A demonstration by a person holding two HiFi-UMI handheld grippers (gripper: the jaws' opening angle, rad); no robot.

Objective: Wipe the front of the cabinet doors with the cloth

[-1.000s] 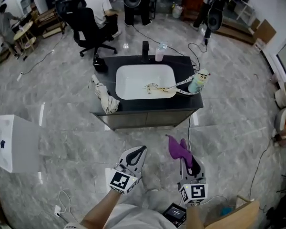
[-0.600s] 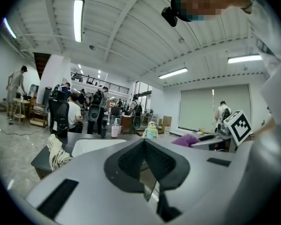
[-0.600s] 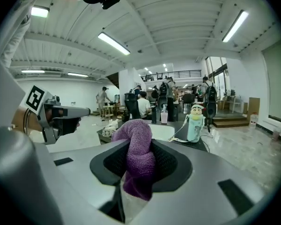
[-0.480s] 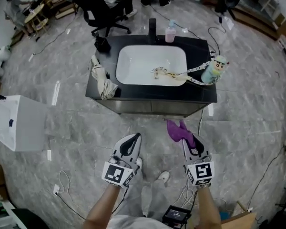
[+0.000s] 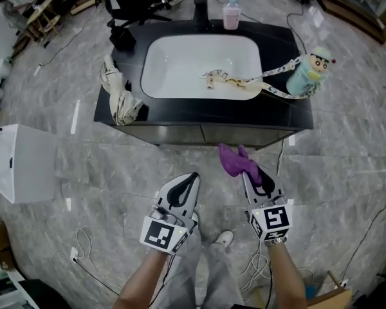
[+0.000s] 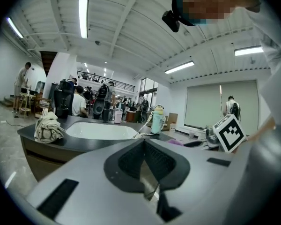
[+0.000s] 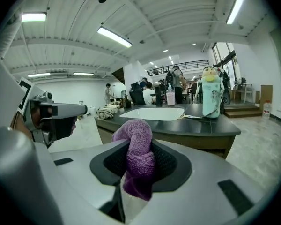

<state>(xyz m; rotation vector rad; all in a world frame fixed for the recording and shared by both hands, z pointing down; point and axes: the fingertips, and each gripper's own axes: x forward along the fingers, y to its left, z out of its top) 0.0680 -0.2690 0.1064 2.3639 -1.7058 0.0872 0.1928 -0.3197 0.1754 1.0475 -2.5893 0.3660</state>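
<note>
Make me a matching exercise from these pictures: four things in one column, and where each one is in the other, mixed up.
Things:
1. purple cloth
2. beige rag
3. pink bottle
4. figure bottle

Places:
a. counter's right end
b. in the right gripper
c. behind the sink
d. counter's left end

Pairs: 1-b, 2-d, 3-c, 4-a.

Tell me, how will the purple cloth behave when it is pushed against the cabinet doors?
Probably floppy: the cloth slumps in folds from the right gripper. Its fuzzy knit texture should drag on the doors rather than slip.
</note>
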